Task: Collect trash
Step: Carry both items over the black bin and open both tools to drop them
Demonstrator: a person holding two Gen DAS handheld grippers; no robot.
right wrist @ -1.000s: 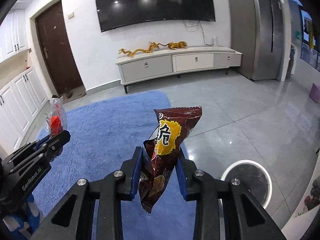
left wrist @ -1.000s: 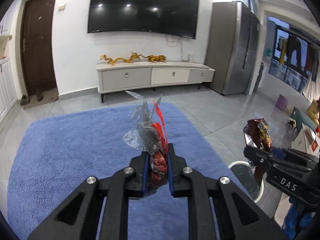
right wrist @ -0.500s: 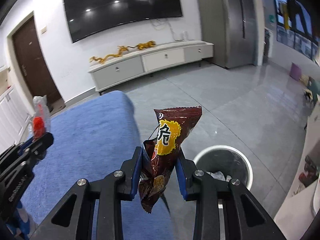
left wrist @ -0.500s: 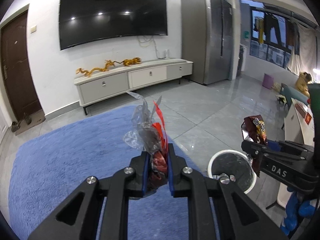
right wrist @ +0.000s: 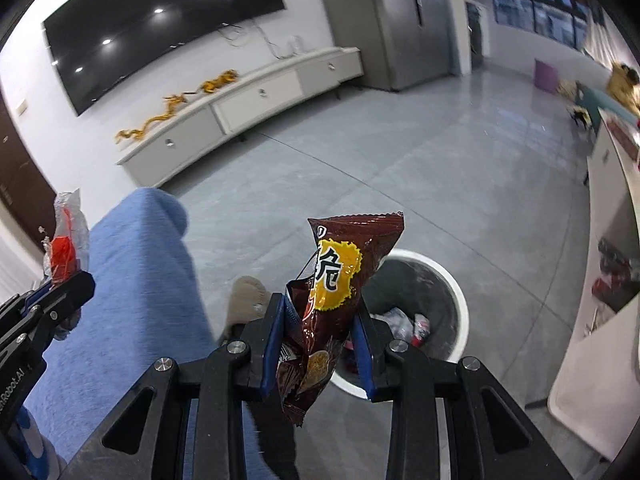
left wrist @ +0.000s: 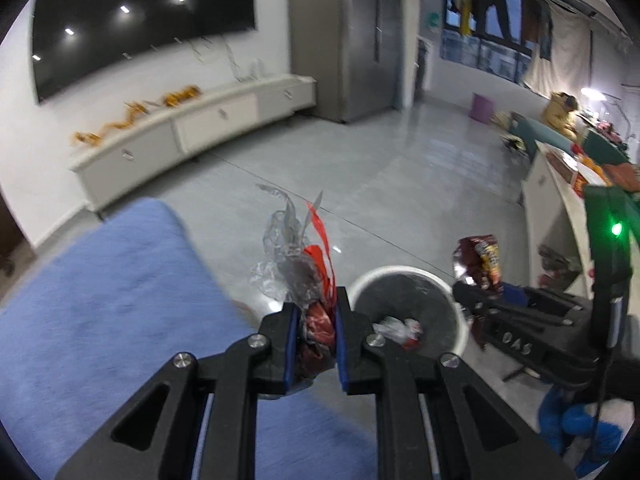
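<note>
My left gripper [left wrist: 316,312] is shut on a crumpled clear-and-red plastic wrapper [left wrist: 298,256], held above the floor just left of a white-rimmed trash bin [left wrist: 460,308] with a dark liner and some trash inside. My right gripper [right wrist: 320,320] is shut on a brown chip bag [right wrist: 340,280] with a yellow label, held over the bin's left rim [right wrist: 460,300]. The chip bag [left wrist: 480,260] also shows in the left wrist view at the bin's right edge. The wrapper [right wrist: 66,240] also shows at the left of the right wrist view.
A blue rug [left wrist: 100,300] lies to the left on the grey tile floor [left wrist: 380,168]. A white TV cabinet [left wrist: 192,128] stands under a wall TV. A white table [left wrist: 560,208] with clutter stands at the right. A beige slipper [right wrist: 248,300] lies at the rug's edge.
Both grippers have swung right and forward with their trash. The bin has come much nearer and now sits just under the right gripper's chip bag.
</note>
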